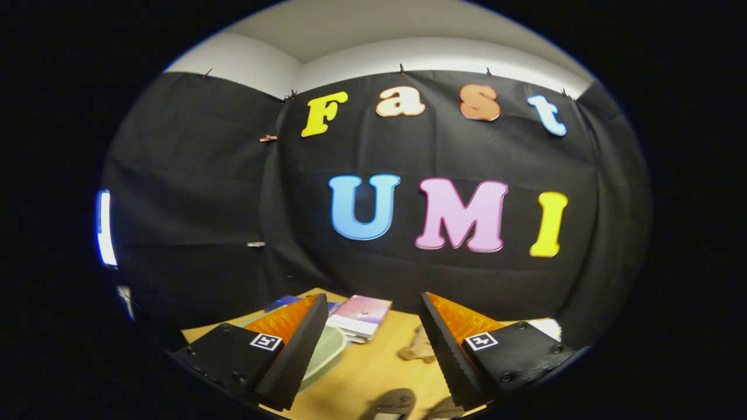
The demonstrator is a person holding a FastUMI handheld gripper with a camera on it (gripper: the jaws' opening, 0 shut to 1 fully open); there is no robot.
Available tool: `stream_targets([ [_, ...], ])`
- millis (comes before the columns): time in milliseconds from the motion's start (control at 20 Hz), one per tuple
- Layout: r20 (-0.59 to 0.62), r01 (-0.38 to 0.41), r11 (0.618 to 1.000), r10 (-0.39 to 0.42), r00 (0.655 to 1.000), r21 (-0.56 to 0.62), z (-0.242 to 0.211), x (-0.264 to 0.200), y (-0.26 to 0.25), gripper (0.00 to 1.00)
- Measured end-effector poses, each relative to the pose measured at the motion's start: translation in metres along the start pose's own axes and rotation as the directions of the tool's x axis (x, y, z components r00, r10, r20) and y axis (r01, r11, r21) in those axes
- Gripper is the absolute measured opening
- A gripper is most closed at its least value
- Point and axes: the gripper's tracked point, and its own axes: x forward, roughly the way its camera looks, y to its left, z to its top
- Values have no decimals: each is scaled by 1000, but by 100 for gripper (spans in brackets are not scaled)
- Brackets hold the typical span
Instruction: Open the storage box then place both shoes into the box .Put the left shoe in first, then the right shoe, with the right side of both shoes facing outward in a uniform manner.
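I am holding the hand-held gripper (370, 350) raised and aimed mostly at the black cloth wall (408, 268), its fingers (297, 350) standing spread wide apart and gripping nothing.

The wooden surface (373, 367) is showing low down, between and beyond the fingers. At about 6 o'clock, nearest to me between the fingers, a dark shoe (392, 403) is lying on the surface; I am seeing only its upper part. A tan shoe (417, 347) is lying at about 1 o'clock from the dark one, close beside the inner edge of the right finger and apart from the dark shoe.

A pale green container (324, 353) is sitting just behind the left finger, partly hidden by it; I cannot tell whether it is open. A stack of booklets (362, 318) is lying at 12 o'clock from the gap, just beyond the fingertips, near the wall.
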Motion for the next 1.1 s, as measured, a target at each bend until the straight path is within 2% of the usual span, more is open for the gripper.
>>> stream_targets([
  [100,-68,-117,979,130,989,169,-27,12,17,98],
  [200,-119,-176,922,229,966,346,-44,17,26,98],
  [350,-186,-160,786,329,926,597,-85,32,28,98],
  [500,-255,-76,650,400,880,756,-134,53,22,98],
  [700,-271,20,439,517,812,898,-187,66,37,97],
  [800,-250,36,360,567,785,932,-208,76,51,96],
  [900,-220,46,291,602,767,956,-222,82,61,96],
  [1100,-208,66,237,650,731,969,-250,88,74,95],
])
